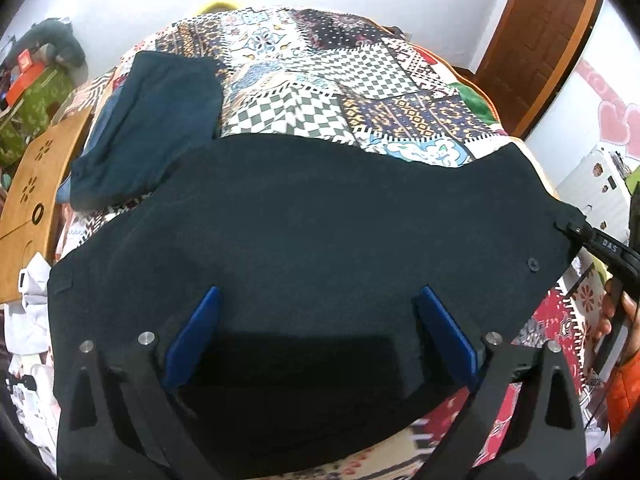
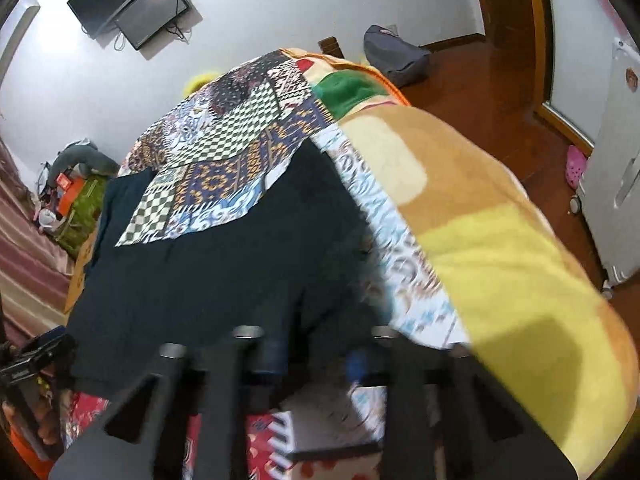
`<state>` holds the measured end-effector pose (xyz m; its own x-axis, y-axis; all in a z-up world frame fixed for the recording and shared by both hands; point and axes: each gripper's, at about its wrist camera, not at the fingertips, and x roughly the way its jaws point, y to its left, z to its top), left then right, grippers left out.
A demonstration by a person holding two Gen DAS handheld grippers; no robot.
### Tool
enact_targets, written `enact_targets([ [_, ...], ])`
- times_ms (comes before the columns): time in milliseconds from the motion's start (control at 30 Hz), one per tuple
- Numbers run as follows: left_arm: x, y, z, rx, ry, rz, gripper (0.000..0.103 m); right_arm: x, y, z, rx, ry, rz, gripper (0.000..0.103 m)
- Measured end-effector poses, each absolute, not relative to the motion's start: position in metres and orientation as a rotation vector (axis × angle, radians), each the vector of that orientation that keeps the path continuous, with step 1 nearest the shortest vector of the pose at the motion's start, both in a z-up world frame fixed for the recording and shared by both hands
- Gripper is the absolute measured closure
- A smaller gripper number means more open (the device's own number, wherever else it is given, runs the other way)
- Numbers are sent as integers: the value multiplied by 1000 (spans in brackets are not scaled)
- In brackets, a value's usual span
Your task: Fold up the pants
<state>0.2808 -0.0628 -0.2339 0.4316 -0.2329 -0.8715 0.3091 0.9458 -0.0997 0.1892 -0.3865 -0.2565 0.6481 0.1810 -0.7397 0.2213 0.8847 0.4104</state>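
Dark pants (image 1: pixel 312 232) lay spread across a patchwork quilt (image 1: pixel 320 80) on the bed, the left gripper (image 1: pixel 316 320) poised over the near edge with its blue fingers (image 1: pixel 196 332) set wide apart. The right gripper (image 1: pixel 588 236) pinched the pants' right corner, its fingertips blurred in its own view. A folded teal garment (image 1: pixel 148 128) rested beside the pants, near a wooden board (image 1: pixel 36 200). Beyond the bed, a backpack (image 2: pixel 396 56) sat on the floor under a wall-mounted screen (image 2: pixel 140 4).
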Motion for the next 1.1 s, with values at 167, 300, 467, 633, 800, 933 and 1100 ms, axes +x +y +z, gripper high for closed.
enact_targets([
  [167,290,-79,-228,68,1069,-357,4,188,-399,-245,458,835,11,94],
  [300,296,-89,-231,57,1080,-372,4,187,-409,-234,445,794,-20,95],
  [467,299,-99,-250,85,1127,-379,4,189,-411,-219,454,767,-11,95],
  [633,293,-96,-245,84,1094,-380,4,191,-391,-187,424,696,52,95],
  [800,288,-75,-226,30,1038,-353,4,201,-364,-151,402,616,126,95],
  [933,283,-50,-209,-1,983,-312,4,215,-340,-131,390,571,185,95],
  [1100,271,-15,-193,-7,913,-239,4,234,-306,-114,374,540,255,95],
])
